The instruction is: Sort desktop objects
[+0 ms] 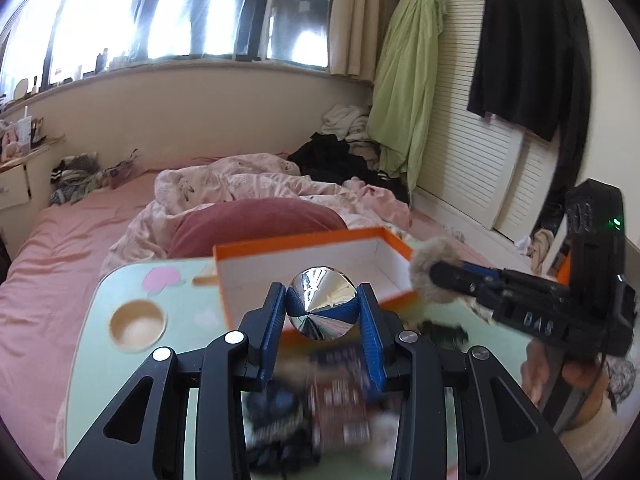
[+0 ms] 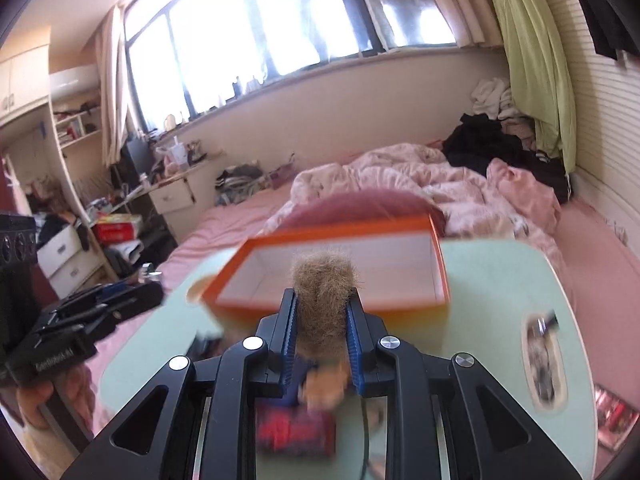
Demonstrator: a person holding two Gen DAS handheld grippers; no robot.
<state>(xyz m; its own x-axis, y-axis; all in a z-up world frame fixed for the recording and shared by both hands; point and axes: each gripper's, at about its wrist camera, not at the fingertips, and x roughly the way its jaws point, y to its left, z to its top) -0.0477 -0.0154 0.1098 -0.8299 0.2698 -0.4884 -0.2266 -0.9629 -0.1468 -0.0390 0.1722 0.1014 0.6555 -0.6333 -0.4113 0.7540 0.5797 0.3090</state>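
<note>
The left tongs (image 1: pixel 322 304) grip a shiny silver cone-faced disc (image 1: pixel 322 307), and the right tongs (image 2: pixel 322 312) squeeze a brown fluffy tuft (image 2: pixel 322 280); both are above the pale green counter (image 2: pixel 500 280), before the open orange box (image 2: pixel 344 264).

Both wrist views look forward along their fingers, close above the pale green lap table (image 1: pixel 96 344) (image 2: pixel 500 280), facing the window. Both share the open orange cardboard box (image 1: pixel 312 246) (image 2: pixel 344 232) and pink bed (image 1: pixel 72 240) (image 2: pixel 224 220).

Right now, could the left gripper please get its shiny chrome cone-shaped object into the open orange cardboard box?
Probably yes: the left gripper holds the chrome cone just before the orange box, whose white inside looks empty; the right gripper stands off to the side.
</note>
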